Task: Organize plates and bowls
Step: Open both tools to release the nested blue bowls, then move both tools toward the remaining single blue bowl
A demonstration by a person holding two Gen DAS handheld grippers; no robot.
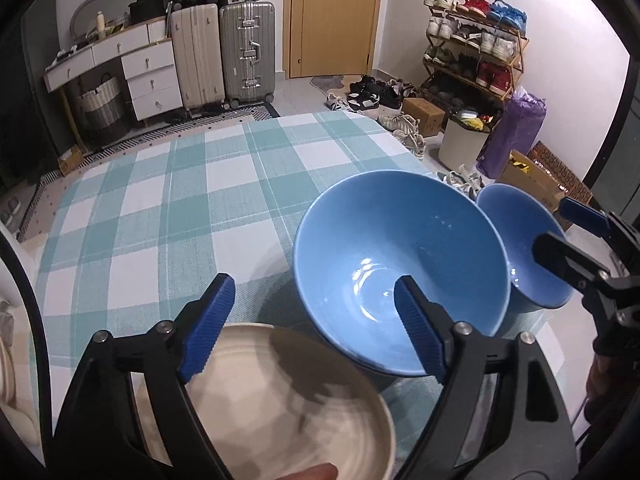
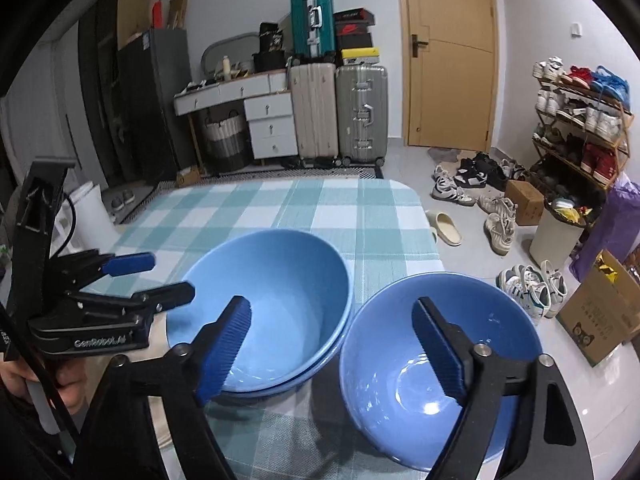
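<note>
Your big bowl (image 1: 400, 256) sits on another blue bowl (image 2: 320, 374) on the checked cloth (image 1: 160, 200), a third bowl (image 2: 432, 364) just right, a cream plate (image 1: 280, 396) nearest; your left gripper (image 1: 316, 320) and right gripper (image 2: 332, 344) hover spread, gripping nothing

The two bowls, the big one (image 1: 400, 264) and its neighbour (image 2: 436, 368), are plain light blue, and the plate (image 1: 280, 400) is cream. The tablecloth (image 1: 180, 200) has a check of pale teal and white (with thin white lines), and both grippers have black arms with blue pads (image 1: 208, 332).
</note>
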